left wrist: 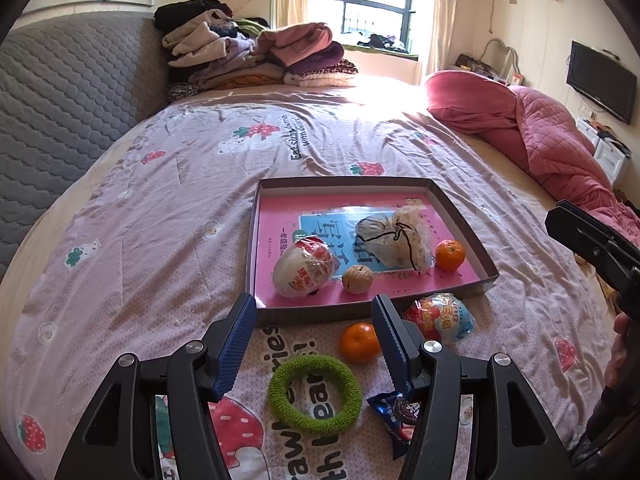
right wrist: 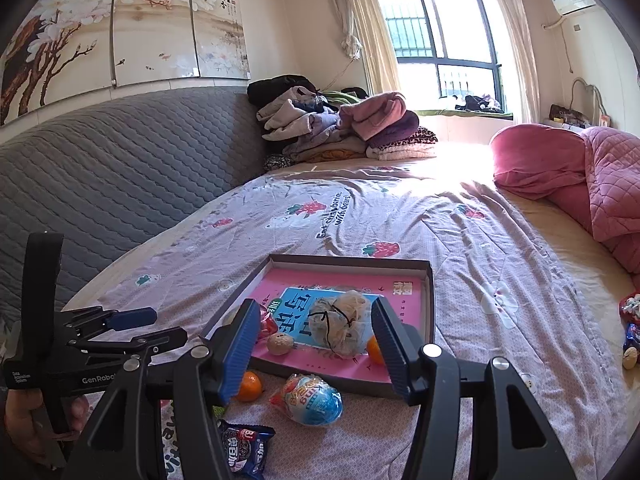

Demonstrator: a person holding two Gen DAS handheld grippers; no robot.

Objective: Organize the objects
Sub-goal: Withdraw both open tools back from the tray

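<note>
A shallow box tray (left wrist: 460, 216) with a pink book cover as its floor lies on the bedspread. Inside it are a white-and-red egg packet (left wrist: 304, 268), a walnut (left wrist: 357, 279), a tied mesh bag (left wrist: 394, 244) and an orange (left wrist: 450, 255). In front of the tray lie a second orange (left wrist: 359, 343), a blue egg toy (left wrist: 444, 317), a green hair ring (left wrist: 315, 394) and a blue cookie packet (left wrist: 398, 412). My left gripper (left wrist: 314, 304) hangs open above the ring, holding nothing. My right gripper (right wrist: 315, 308) is open and empty too, raised over the blue egg toy (right wrist: 312, 398) and facing the tray (right wrist: 430, 300).
Folded clothes (left wrist: 256, 52) are stacked at the far end of the bed. A red quilt (left wrist: 540, 128) is heaped at the right. A grey padded headboard (left wrist: 72, 92) runs along the left. Loose snacks and a walnut (right wrist: 631, 358) lie near the bed's right edge.
</note>
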